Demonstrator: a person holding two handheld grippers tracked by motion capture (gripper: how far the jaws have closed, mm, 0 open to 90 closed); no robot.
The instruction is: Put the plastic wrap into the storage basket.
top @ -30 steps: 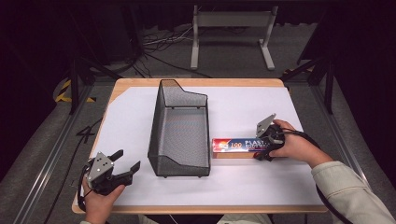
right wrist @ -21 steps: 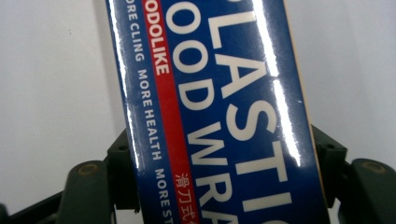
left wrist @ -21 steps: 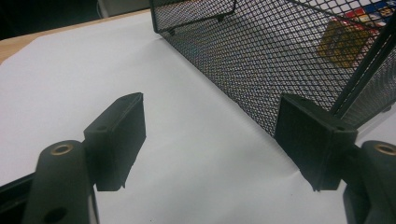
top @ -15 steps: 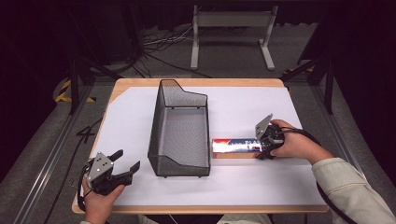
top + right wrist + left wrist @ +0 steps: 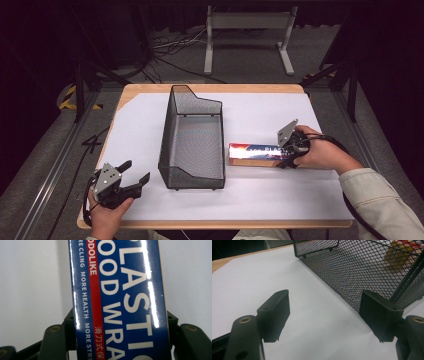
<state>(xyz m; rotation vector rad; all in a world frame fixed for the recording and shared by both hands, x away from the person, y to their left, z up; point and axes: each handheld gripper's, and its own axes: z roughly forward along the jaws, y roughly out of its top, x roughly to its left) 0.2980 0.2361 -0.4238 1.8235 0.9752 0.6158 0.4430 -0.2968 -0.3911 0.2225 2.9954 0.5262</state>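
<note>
Both my grippers are sitting low on the bench: right gripper (image 5: 289, 150) is clamping its jaws on the wrap box (image 5: 252, 154); left gripper (image 5: 131, 177) is gaping beside the basket (image 5: 192, 140).

Wooden table (image 5: 210, 88); white sheet (image 5: 135, 130); mesh basket (image 5: 192, 145); wrap box (image 5: 252, 154).

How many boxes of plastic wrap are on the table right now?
1. The plastic wrap box lies right of the mesh basket, between the right tool's jaws.
</note>
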